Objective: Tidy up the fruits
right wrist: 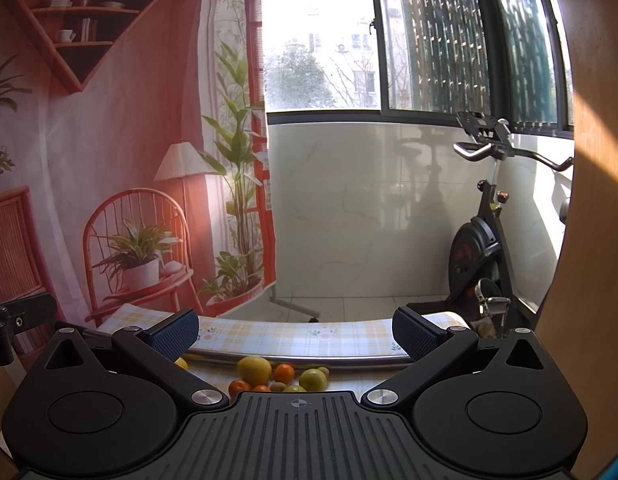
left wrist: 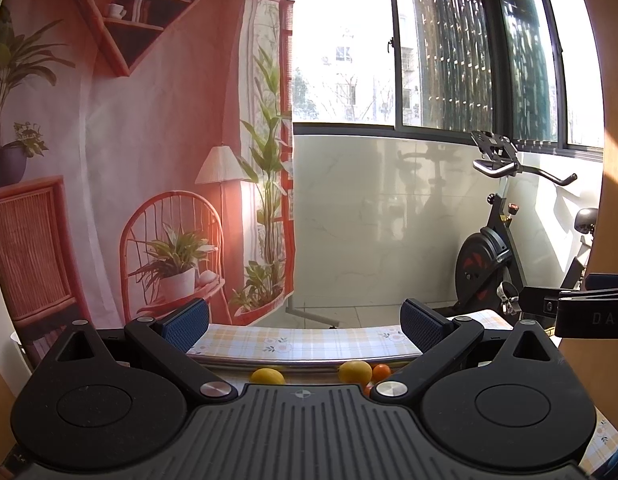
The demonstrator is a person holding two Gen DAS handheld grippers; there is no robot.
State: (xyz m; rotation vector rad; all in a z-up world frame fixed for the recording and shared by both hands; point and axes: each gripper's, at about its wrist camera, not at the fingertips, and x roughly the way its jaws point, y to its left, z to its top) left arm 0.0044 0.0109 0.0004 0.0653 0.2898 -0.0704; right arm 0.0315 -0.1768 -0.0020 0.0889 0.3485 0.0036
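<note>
Right wrist: fruits (right wrist: 279,376) clustered, orientation indiscernible.

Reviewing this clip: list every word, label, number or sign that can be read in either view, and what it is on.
"DAS": pale letters on the black body of the right gripper, cut off by the picture's edge in the left wrist view.
Books on the printed backdrop: too small to read.
Exercise bike: no label can be read.
Nothing else bears text.
</note>
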